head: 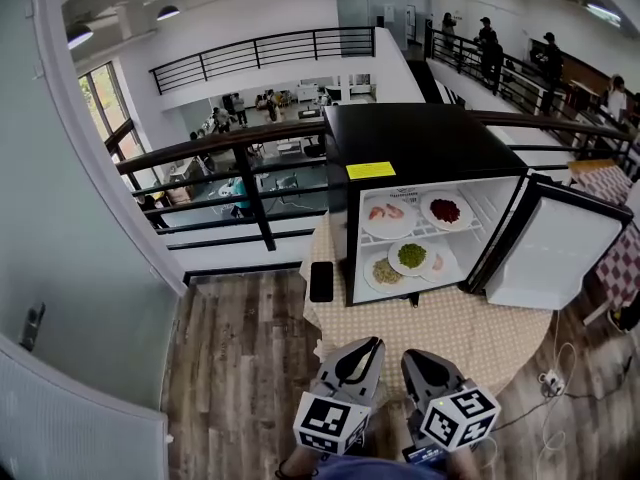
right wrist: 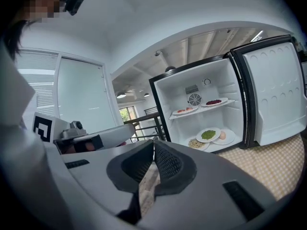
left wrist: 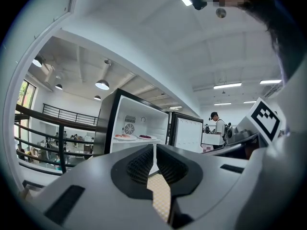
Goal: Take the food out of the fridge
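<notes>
Fridge: one small black fridge with a white inside (head: 420,153) stands on one table under a beige checked cloth (head: 450,333). Its one door (head: 555,258) is swung wide open to the right.
Upper shelf: two white plates, one with pink pieces (head: 387,215) and one with dark red food (head: 446,211), side by side.
Fridge floor: three white plates close together. One has pale noodle-like food (head: 385,272), one has green food (head: 411,257), and one has a pale egg-shaped piece (right wrist: 223,136).
Food count: five plates, all inside the fridge.
Left gripper (head: 372,344): grey, one of two. Its jaws are closed tip to tip with nothing between them, and it is held low before the table, well apart from the fridge.
Right gripper (head: 410,354): just beside the left gripper, jaws pressed together and empty, also well apart from the plates.
Other: one flat black phone-like slab (head: 321,281) lies on the cloth just left of the fridge. One yellow label (head: 370,170) is on the fridge top.
</notes>
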### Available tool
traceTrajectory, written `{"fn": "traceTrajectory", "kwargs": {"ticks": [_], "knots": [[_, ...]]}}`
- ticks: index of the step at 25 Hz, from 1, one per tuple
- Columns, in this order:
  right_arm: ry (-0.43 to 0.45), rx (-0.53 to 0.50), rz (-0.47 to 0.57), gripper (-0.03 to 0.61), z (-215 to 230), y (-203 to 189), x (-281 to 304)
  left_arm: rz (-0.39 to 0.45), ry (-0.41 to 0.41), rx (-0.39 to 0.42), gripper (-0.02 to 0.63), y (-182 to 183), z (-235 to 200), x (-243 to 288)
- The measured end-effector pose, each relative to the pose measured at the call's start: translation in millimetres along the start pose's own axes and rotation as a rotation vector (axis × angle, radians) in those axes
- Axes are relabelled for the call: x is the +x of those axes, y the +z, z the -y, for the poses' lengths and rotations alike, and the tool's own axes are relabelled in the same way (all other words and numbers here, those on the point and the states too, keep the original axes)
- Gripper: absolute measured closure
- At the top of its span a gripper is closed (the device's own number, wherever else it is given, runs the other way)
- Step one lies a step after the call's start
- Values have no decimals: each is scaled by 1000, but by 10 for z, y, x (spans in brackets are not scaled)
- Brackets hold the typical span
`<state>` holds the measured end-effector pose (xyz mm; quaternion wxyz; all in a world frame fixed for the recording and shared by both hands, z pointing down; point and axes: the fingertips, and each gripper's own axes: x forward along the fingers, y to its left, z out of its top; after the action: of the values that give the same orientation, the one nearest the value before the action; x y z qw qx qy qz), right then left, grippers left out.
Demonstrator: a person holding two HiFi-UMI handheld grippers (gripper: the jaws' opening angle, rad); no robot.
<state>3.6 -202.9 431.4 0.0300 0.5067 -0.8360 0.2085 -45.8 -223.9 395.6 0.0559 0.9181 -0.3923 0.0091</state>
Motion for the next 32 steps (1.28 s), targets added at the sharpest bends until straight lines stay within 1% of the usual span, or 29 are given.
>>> {"fn": "traceTrajectory", "kwargs": {"ticks": [6, 9, 15, 20, 26, 29, 32], "knots": [[-10, 23, -2, 557, 42, 15, 205, -19, -9, -5, 594, -78, -233, 136], [-20, 43, -19, 557, 70, -3, 254, -39, -15, -18, 594, -131, -269, 165], [-17, 123, -15, 557, 151, -48, 288, -75, -30, -7, 594, -228, -239, 241], [8, 158, -41, 557, 281, -62, 397, -96, -13, 3, 594, -265, -244, 309], [41, 191, -33, 557, 473, 99, 555, -90, 40, -2, 594, -184, -366, 518], [34, 208, -29, 556, 642, 189, 639, -85, 68, -4, 594, -152, -408, 635], [2, 255, -33, 555, 835, 304, 745, -84, 90, -7, 594, -136, -431, 745]]}}
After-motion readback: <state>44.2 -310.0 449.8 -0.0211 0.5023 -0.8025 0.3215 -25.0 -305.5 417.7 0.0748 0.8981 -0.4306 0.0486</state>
